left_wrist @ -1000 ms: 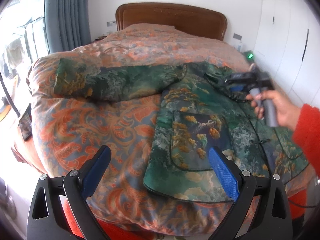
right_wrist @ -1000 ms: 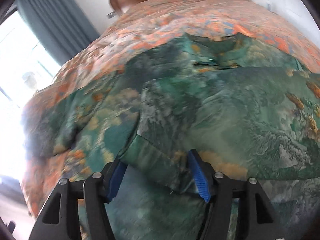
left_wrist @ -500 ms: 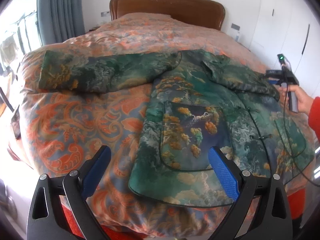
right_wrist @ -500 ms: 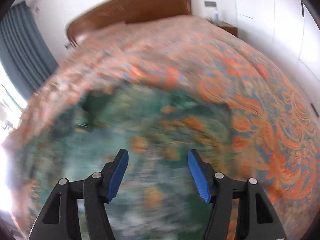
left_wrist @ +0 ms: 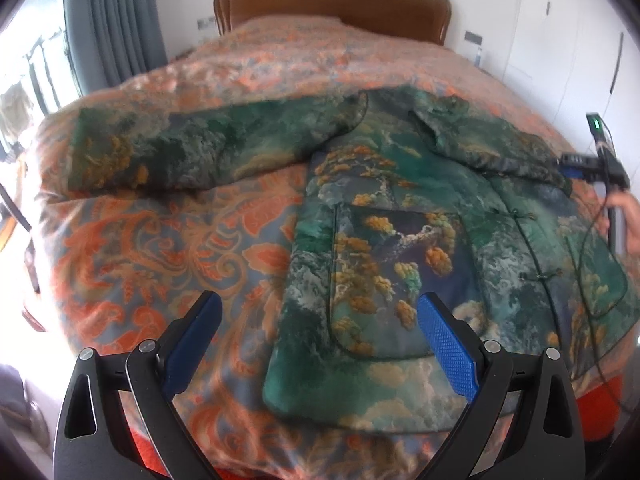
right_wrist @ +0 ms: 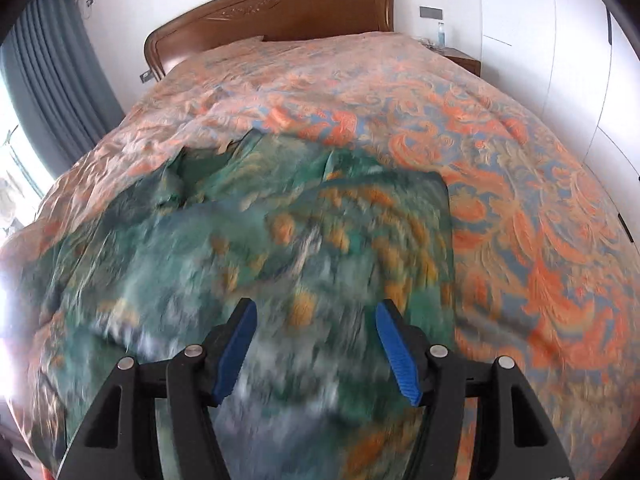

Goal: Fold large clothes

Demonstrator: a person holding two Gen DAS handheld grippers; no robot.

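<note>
- We see the bed [left_wrist: 168, 248] filling both views, covered by an orange-and-blue patterned quilt, with its brown wooden headboard [left_wrist: 332, 4] at the far end against a white wall.
- We find the green printed jacket [left_wrist: 400, 240] lying flat on the bed's near half, collar toward the headboard, hem at the near edge.
- One sleeve [left_wrist: 192, 152] stretches straight out sideways across the quilt; the other sleeve [left_wrist: 492, 144] lies folded across the jacket's chest.
- Grey curtains [left_wrist: 116, 24] hang beside the headboard.
- Our left gripper [left_wrist: 320, 340] hovers above the bed's near edge with blue pads wide apart, nothing between them.
- Our right gripper [right_wrist: 316, 344] hangs over the jacket, jaws spread and empty; the fabric below looks blurred.
- In the left view, the right gripper sits beside the folded sleeve's cuff.
</note>
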